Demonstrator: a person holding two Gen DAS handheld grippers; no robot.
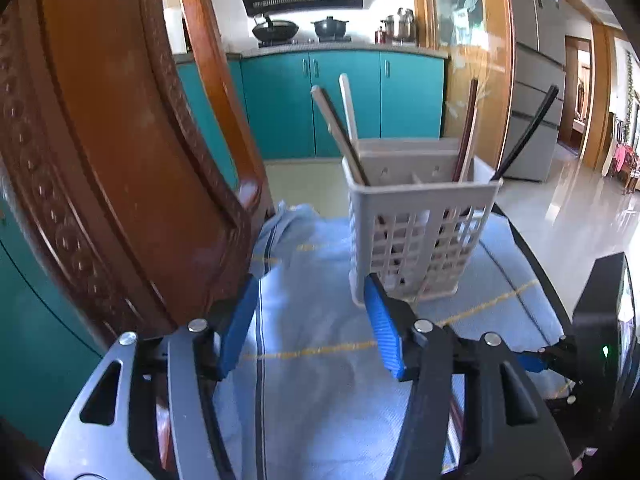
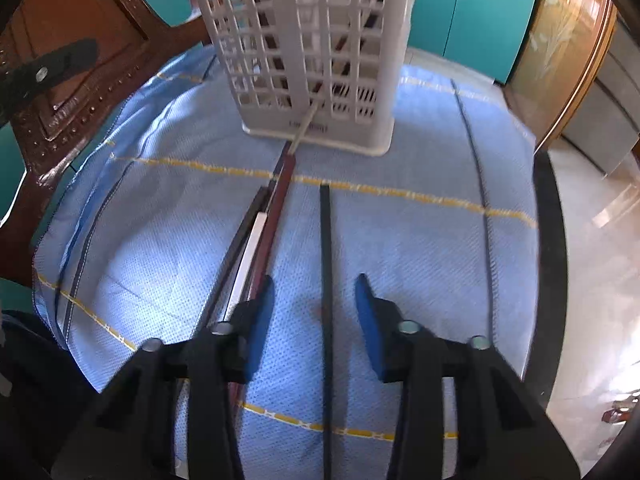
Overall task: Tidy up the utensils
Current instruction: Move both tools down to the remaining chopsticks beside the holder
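A pale grey slotted utensil basket point(image 1: 416, 220) stands on a blue cloth point(image 1: 320, 380) and holds several chopsticks point(image 1: 340, 136) upright. It also shows in the right wrist view point(image 2: 312, 56). My left gripper point(image 1: 310, 320) is open and empty, just in front of the basket's left corner. My right gripper point(image 2: 314, 320) is open, low over the cloth, with its jaws on either side of a single black chopstick point(image 2: 326, 248). A bundle of dark, red and white chopsticks point(image 2: 260, 232) lies just left of it, running up to the basket's base.
A carved wooden chair back point(image 1: 120, 160) stands close on the left. The cloth covers a table with a black edge point(image 2: 556, 280) on the right, beyond it a shiny floor. Teal cabinets point(image 1: 340, 100) are behind.
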